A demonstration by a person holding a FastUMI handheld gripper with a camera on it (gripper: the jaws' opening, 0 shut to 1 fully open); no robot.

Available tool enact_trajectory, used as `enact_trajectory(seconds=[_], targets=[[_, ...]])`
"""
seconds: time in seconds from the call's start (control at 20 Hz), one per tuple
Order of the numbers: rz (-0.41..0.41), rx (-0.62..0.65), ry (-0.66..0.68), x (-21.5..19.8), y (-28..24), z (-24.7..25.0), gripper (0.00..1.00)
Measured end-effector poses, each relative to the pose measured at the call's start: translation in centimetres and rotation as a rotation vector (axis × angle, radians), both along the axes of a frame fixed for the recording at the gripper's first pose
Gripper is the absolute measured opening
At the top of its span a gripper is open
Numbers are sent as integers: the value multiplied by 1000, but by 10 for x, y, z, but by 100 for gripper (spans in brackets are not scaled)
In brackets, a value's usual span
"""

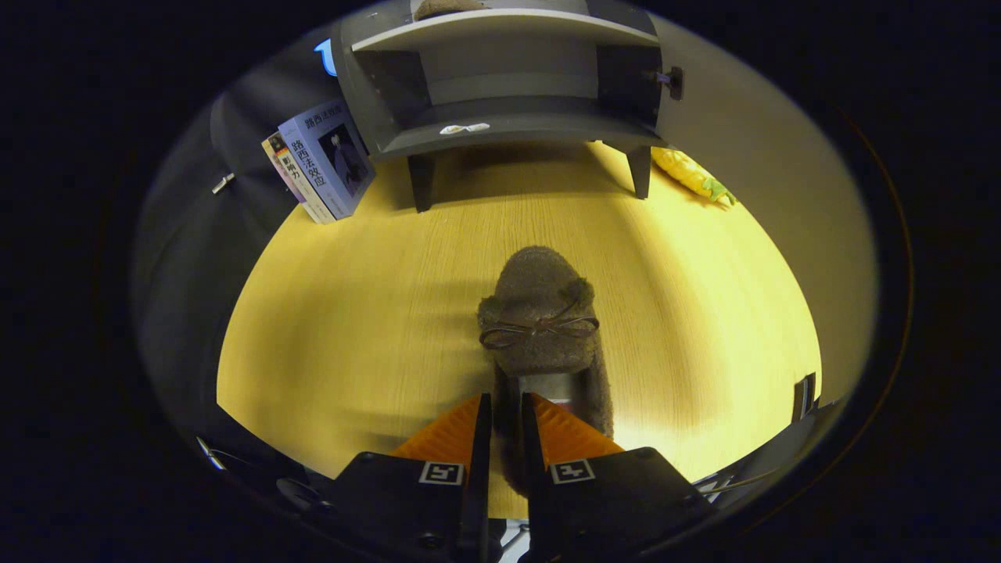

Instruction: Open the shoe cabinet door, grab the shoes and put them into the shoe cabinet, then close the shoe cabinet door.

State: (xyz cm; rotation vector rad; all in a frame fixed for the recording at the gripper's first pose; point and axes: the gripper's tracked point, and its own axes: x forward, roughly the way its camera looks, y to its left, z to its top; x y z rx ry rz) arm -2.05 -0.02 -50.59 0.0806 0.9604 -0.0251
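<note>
1. The gripper (500, 414) has its two fingers drawn almost together, each pressing one side of the heel rim of a fuzzy brown slipper (541, 313).
2. The slipper points away from the fingers toward the shoe cabinet (508, 86); its toe carries a thin bow, and its heel sits between the fingers. Whether its sole touches the desk or hangs just above it cannot be told.
3. The desk (352, 313) is a pale wood surface, bare between the slipper's toe and the cabinet's legs.
4. The shoe cabinet stands at the desk's far edge on short dark legs. Its door (665, 78) is swung open to the right, a small knob showing on it.
5. The lower shelf holds a small white scrap (464, 128) near its front lip; on top of the cabinet lies another brown fuzzy thing (446, 8), cut off by the view.
6. A few books (321, 164) lean against the cabinet's left side at the far left corner.
7. A yellow and green item (692, 176) lies by the cabinet's right leg near the far right edge.
</note>
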Motion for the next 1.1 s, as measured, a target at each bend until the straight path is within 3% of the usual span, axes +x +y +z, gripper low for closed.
enact_trajectory(seconds=[0.55,0.85,1.1], targets=[[18,-5,-224,47,0,-19,28],[39,-79,-354,64,-6,-17,28],[56,-93,-371,73,-4,-22,29]])
